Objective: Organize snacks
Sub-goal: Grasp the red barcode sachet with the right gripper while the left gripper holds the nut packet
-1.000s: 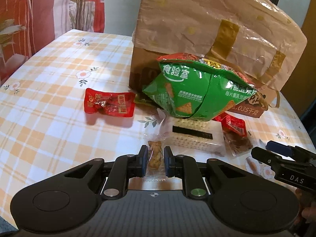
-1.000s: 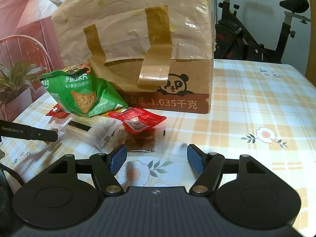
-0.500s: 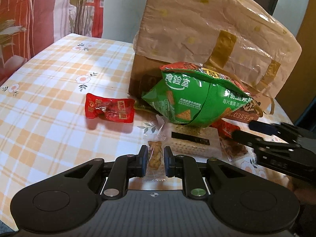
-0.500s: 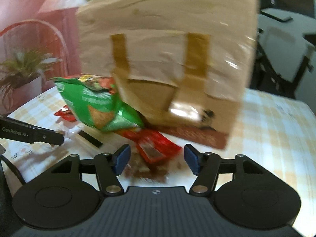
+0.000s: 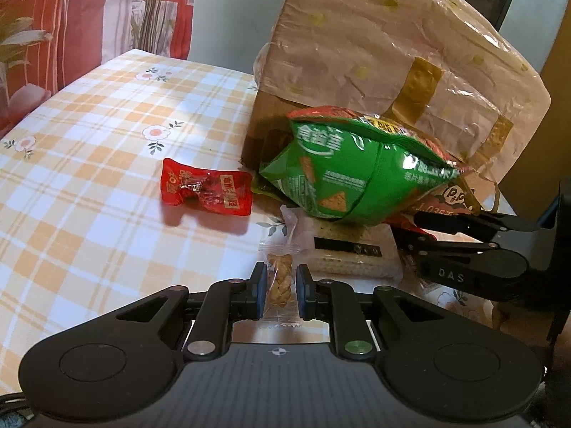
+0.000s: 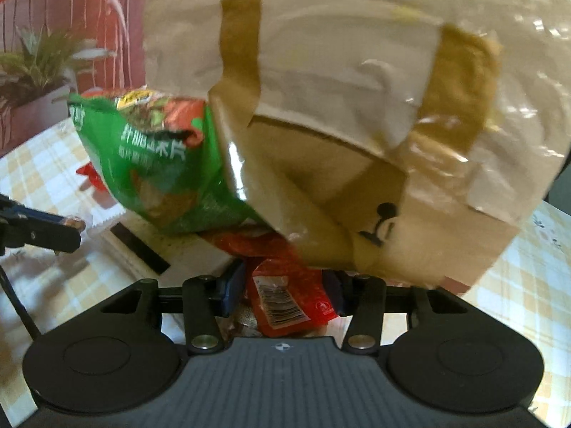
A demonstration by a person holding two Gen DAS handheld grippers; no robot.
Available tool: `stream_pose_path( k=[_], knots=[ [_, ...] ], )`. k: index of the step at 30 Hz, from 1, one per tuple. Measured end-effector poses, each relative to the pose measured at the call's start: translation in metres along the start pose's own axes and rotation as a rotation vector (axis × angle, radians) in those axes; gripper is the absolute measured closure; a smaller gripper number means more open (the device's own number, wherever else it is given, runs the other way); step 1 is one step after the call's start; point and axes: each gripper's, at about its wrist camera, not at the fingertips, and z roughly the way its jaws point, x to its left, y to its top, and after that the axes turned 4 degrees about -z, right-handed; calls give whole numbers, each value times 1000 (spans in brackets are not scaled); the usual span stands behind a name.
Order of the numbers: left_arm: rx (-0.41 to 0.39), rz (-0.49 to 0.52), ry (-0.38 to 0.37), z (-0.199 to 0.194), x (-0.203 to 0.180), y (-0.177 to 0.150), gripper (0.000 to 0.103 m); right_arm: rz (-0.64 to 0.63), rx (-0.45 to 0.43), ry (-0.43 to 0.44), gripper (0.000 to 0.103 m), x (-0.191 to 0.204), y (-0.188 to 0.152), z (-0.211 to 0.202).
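My left gripper (image 5: pixel 280 285) is shut on a small clear packet (image 5: pixel 278 267) with a brown twisted snack inside, just above the checked tablecloth (image 5: pixel 89 178). My right gripper (image 6: pixel 283 285) sits low in front of the box; its jaws are closing, with a red barcode packet (image 6: pixel 285 296) between the pads and not visibly squeezed. In the left wrist view the right gripper (image 5: pixel 410 228) reaches in under the green chip bag (image 5: pixel 349 178). That green chip bag (image 6: pixel 160 178) leans on the box, over a white cracker packet (image 5: pixel 349 260).
A big cardboard box (image 5: pixel 374 53) wrapped in paper and tape fills the back. Another red snack packet (image 5: pixel 205 192) lies alone on the cloth to the left. A plant (image 6: pixel 39 60) and a red chair stand beyond the table's left edge.
My right gripper has moved in towards the box and over the red packet, and its jaws have narrowed around it. The left gripper has kept still with its packet.
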Motion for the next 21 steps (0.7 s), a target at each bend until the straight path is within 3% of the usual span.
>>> stream_pose_path(
  k=[5, 8, 21],
  knots=[
    [5, 7, 2, 2, -2, -1, 85, -15, -22, -20, 53, 6, 0, 3],
    [-2, 7, 4, 1, -1, -1, 85, -18, -37, 11, 69, 9, -3, 3],
    [-8, 32, 5, -6, -7, -1, 85, 109, -138, 58, 75, 7, -27, -53]
  ],
)
